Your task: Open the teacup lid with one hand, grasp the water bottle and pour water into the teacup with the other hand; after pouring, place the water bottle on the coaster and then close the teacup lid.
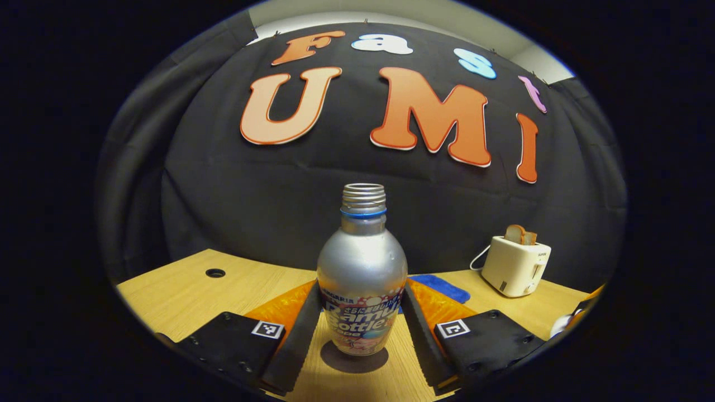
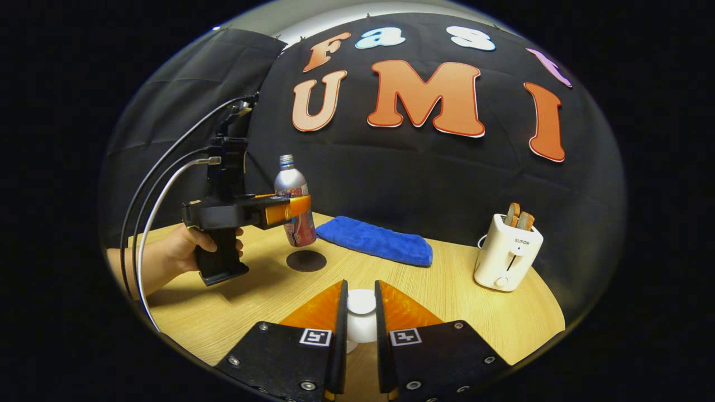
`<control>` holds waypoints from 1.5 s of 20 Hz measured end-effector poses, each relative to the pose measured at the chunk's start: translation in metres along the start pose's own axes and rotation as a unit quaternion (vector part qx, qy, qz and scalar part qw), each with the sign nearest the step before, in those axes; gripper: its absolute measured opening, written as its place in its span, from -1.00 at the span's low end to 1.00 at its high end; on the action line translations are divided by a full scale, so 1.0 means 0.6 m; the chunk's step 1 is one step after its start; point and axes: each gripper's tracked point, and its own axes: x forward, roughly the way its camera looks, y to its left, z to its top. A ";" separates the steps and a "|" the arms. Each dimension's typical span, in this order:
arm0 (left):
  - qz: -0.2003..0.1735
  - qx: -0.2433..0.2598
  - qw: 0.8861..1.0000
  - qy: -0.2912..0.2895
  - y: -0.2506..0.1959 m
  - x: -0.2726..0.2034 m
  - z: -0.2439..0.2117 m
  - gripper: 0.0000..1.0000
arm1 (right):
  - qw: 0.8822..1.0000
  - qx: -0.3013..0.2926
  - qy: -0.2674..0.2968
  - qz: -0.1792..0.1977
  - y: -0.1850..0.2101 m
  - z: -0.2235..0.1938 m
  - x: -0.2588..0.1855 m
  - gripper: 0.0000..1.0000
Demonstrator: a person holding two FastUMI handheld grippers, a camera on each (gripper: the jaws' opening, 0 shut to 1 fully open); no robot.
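Note:
The silver water bottle [image 1: 362,279], uncapped, stands upright between the fingers of my left gripper [image 1: 362,296], which is shut on its labelled lower half. In the right gripper view a hand holds that left gripper [image 2: 291,211], and the bottle [image 2: 293,206] hangs slightly tilted just above and behind the dark round coaster [image 2: 306,261]. The coaster [image 1: 354,360] shows as a dark disc under the bottle. My right gripper [image 2: 361,312] is shut on a white teacup lid [image 2: 361,304], knob up. I cannot tell whether the lid rests on the cup; the cup is hidden.
A folded blue cloth [image 2: 375,241] lies behind the coaster along the back wall. A white toaster [image 2: 505,254] with bread slices stands at the right, cord behind it. The wooden table [image 1: 167,296] has a round hole [image 1: 215,273] at its far left.

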 end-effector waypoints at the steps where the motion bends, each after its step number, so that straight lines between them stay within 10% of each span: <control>1: 0.001 -0.003 1.000 0.011 0.000 0.005 -0.012 0.67 | 1.000 0.005 0.000 0.001 0.000 -0.001 0.001 -0.53; 30: -0.005 0.032 0.997 0.066 -0.014 -0.010 -0.065 0.95 | 0.999 0.025 0.021 0.038 0.047 -0.032 0.028 -0.53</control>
